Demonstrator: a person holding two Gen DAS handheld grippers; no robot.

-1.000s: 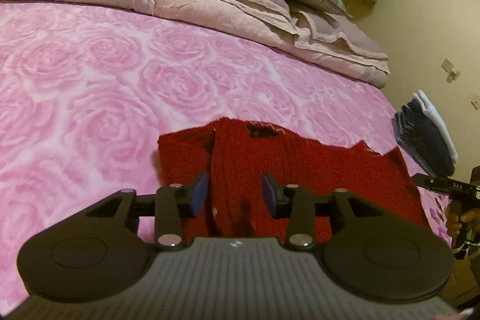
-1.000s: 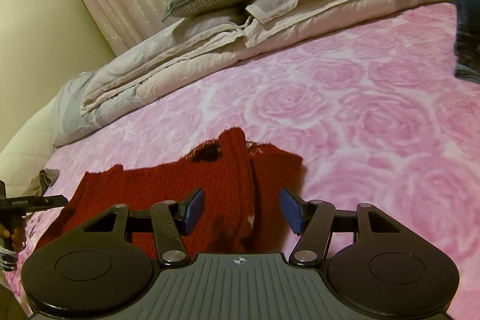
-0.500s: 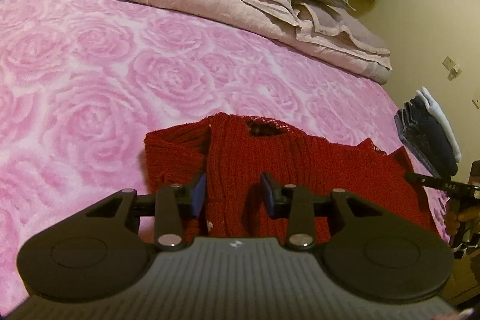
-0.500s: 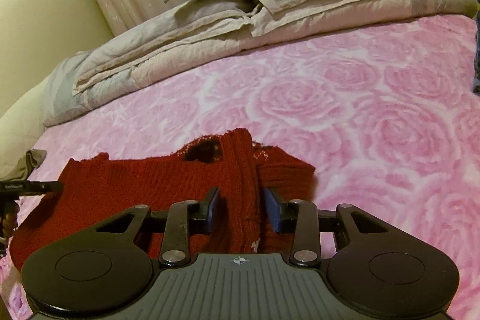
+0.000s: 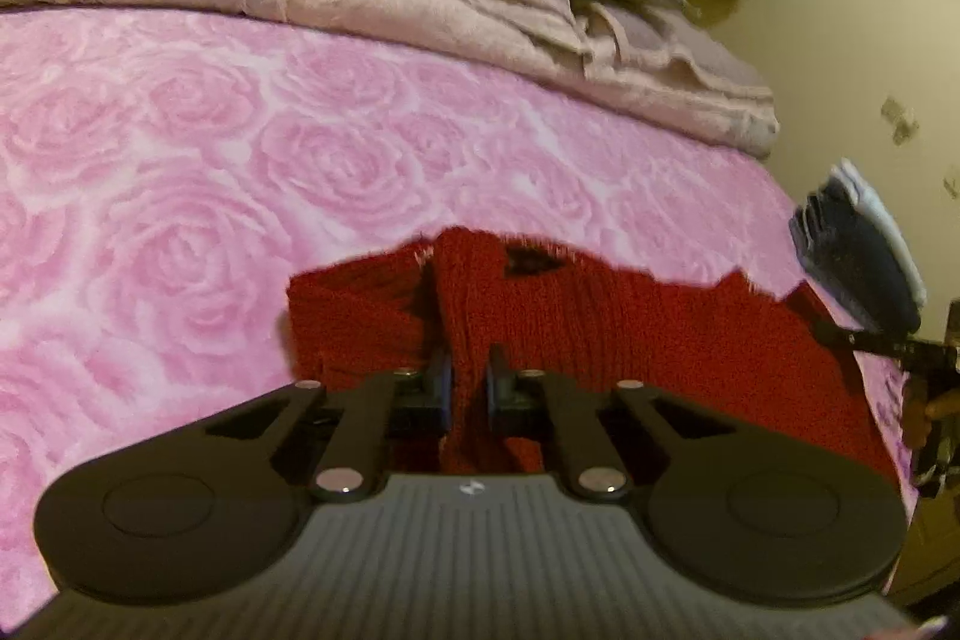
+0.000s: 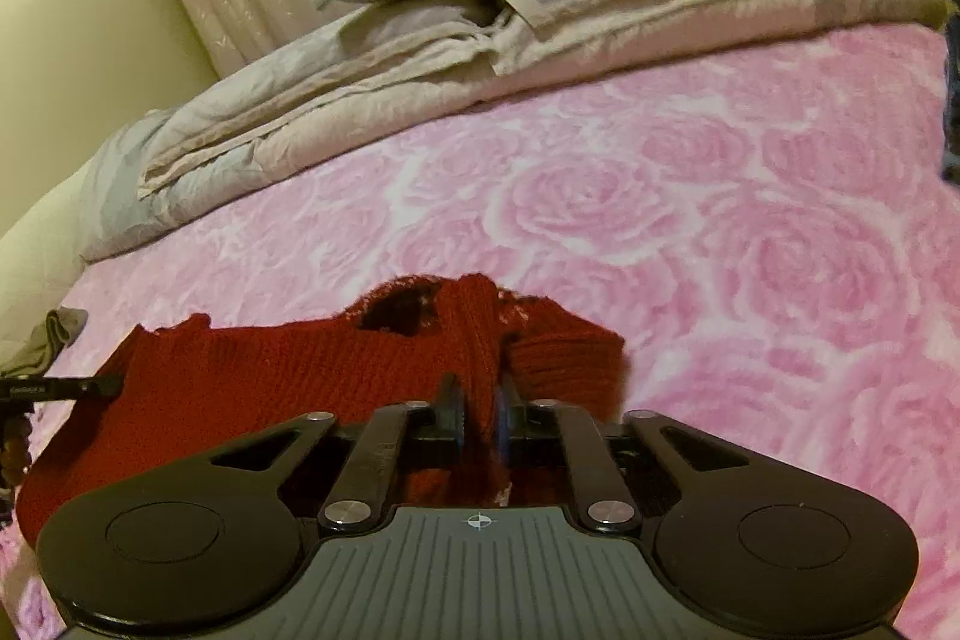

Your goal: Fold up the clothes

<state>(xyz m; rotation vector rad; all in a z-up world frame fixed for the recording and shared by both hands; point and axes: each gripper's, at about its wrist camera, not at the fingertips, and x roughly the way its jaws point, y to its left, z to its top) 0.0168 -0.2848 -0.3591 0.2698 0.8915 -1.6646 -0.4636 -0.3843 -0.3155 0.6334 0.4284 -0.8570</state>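
Left wrist view: a red knitted sweater (image 5: 630, 334) lies spread on a bed (image 5: 300, 148) covered in a pink rose-patterned blanket, near the bed's front edge. One side of the sweater appears already turned in over the body, making a raised ridge of fabric. The left claw (image 5: 470, 388) is pressed together on that ridge, with red knit pinched between its two fingers. The rest of the sweater stretches away to the right and lies mostly flat. A dark stack of folded clothes (image 5: 858, 256) sits at the bed's right edge.

Right wrist view: the same sweater (image 6: 270, 376) lies toward the bed's (image 6: 720, 196) front edge, its neck opening facing the piled bedding (image 6: 480, 40) at the far edge. The right claw (image 6: 480, 418) is also closed, pinching a ridge of knit between its fingers. Most of the sweater extends left.

Judging from this, folding is at an early stage: perhaps one fold is made, and the garment remains wide, with further folds to do.
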